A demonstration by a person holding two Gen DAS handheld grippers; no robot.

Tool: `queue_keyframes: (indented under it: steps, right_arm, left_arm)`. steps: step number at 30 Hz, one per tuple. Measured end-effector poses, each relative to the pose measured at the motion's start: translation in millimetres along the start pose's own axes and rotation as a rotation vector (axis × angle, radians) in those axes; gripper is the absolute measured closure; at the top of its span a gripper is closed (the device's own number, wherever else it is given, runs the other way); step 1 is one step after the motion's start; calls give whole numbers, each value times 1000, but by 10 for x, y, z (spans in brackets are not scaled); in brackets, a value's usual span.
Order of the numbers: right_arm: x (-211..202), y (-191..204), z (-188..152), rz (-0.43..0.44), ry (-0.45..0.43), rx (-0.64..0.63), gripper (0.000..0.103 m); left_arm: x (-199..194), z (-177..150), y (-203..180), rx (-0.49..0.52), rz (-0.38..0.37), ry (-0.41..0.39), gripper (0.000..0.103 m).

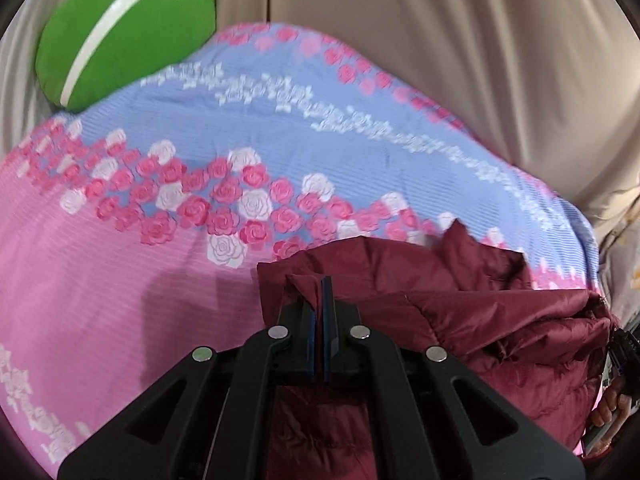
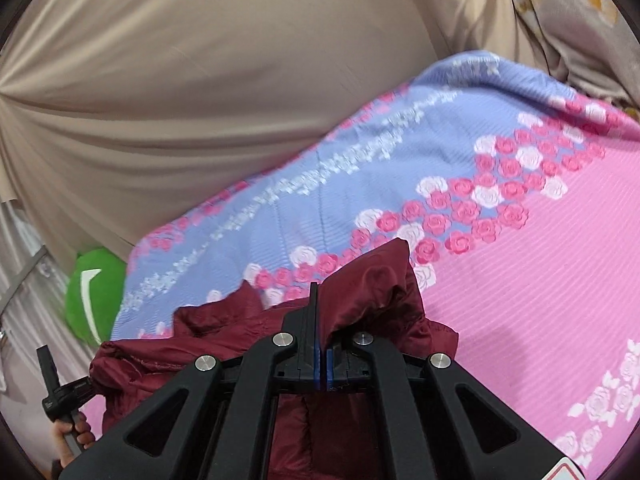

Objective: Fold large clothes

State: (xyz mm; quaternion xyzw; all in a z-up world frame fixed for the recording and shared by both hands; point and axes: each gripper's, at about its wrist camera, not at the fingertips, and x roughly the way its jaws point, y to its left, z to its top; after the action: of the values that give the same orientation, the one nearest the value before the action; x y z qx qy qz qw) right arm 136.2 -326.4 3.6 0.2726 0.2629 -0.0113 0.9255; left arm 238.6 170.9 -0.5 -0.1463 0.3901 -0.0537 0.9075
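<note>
Maroon quilted fabric fills the lower right of the left wrist view: a puffer jacket (image 1: pixel 500 328) lies bunched on a bedsheet (image 1: pixel 120 280) printed with pink and white roses over pink and lavender bands. At the lower centre the left gripper (image 1: pixel 322 284) has its jaws pressed together on a raised fold of the jacket, the cloth pinched between the blue-edged pads. A green cushion (image 1: pixel 124 32) with a white stripe sits in the upper left of the frame, touching the sheet's far edge, and a beige curtain (image 1: pixel 440 60) hangs across the top. At the far right edge a hand (image 1: pixel 612 404) grips a dark handle, partly cut off. In the right wrist view the puffer jacket (image 2: pixel 224 344) spreads from the lower centre toward the lower left, lying on the same rose bedsheet (image 2: pixel 520 300). The right gripper (image 2: pixel 322 292) is clenched on a peaked fold of the jacket, which rises just right of the pads and drapes over the right finger. The green cushion (image 2: pixel 94 296) shows at the left edge, the beige curtain (image 2: pixel 200 100) covers the upper left, and a hand (image 2: pixel 72 432) holds a black handle in the lower left corner.
</note>
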Motion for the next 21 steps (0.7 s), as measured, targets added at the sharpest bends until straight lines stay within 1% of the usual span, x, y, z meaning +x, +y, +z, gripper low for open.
queue_keyframes:
  steps: [4, 10, 13, 16, 19, 21]
  right_arm:
    - [272, -72, -25, -34, 40, 20, 101]
    - [595, -239, -160, -83, 112, 51, 101]
    - [711, -279, -210, -100, 138, 56, 102]
    - [780, -256, -224, -118, 159, 36, 102]
    - [777, -295, -207, -96, 159, 59, 102]
    - [663, -332, -169, -66, 132, 89, 96]
  left_arm:
    - [225, -7, 27, -9, 7, 23, 102]
    - [526, -83, 96, -36, -11, 55, 102]
    - [617, -129, 121, -51, -33, 50, 100]
    - [631, -157, 132, -54, -47, 21, 100]
    - [622, -146, 170, -75, -73, 13, 99]
    - [525, -136, 216, -101, -81, -7, 96]
